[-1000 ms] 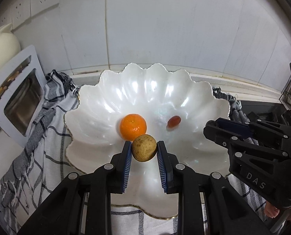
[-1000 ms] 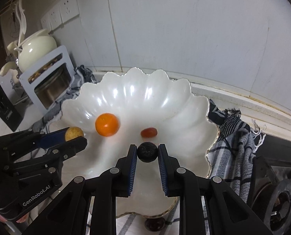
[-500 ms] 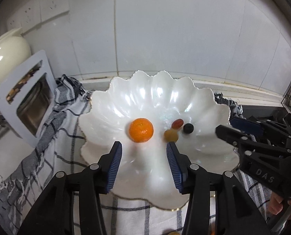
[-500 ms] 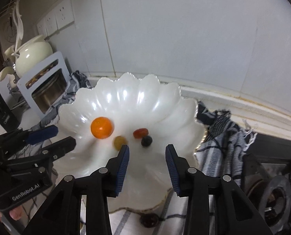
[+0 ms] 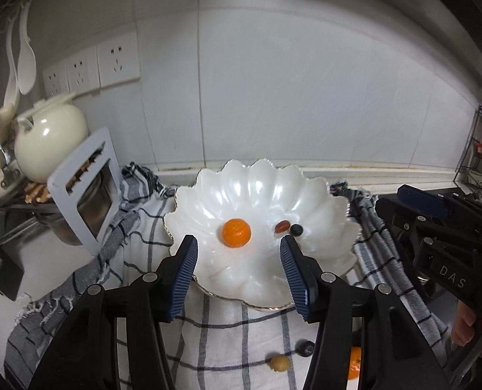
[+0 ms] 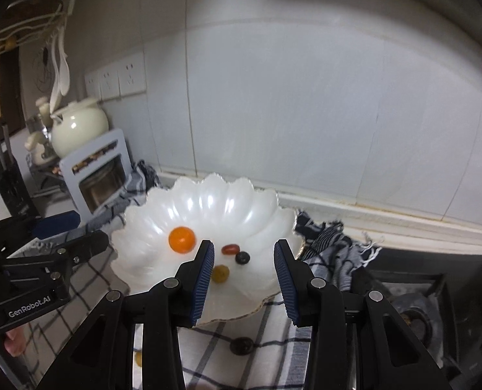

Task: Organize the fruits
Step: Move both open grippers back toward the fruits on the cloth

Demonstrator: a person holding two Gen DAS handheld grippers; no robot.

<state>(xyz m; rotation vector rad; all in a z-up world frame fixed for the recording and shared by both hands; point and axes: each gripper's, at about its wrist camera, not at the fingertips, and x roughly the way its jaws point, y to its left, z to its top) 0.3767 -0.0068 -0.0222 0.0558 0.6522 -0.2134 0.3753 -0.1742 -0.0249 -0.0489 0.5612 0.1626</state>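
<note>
My left gripper [image 5: 237, 273] hangs spread wide and empty above the near rim of the white bowl [image 5: 312, 191]. Inside the bowl, from left to right, lie the orange [image 5: 236, 232], the red fruit [image 5: 282, 226] and the dark berry [image 5: 296, 230]; from my right side a yellow-brown fruit [image 6: 220, 273] also shows, near the front. My right gripper [image 6: 244, 276] is spread too, holding nothing. I judge I am between pickups: four fruits sit in the bowl, more wait on the checked cloth [image 5: 221, 331]. There, a tan fruit [image 5: 280, 363], a dark berry [image 5: 306, 348] and a second orange [image 5: 354, 362] lie close together. Next I should lower a gripper and straddle one without nudging its neighbours.
</note>
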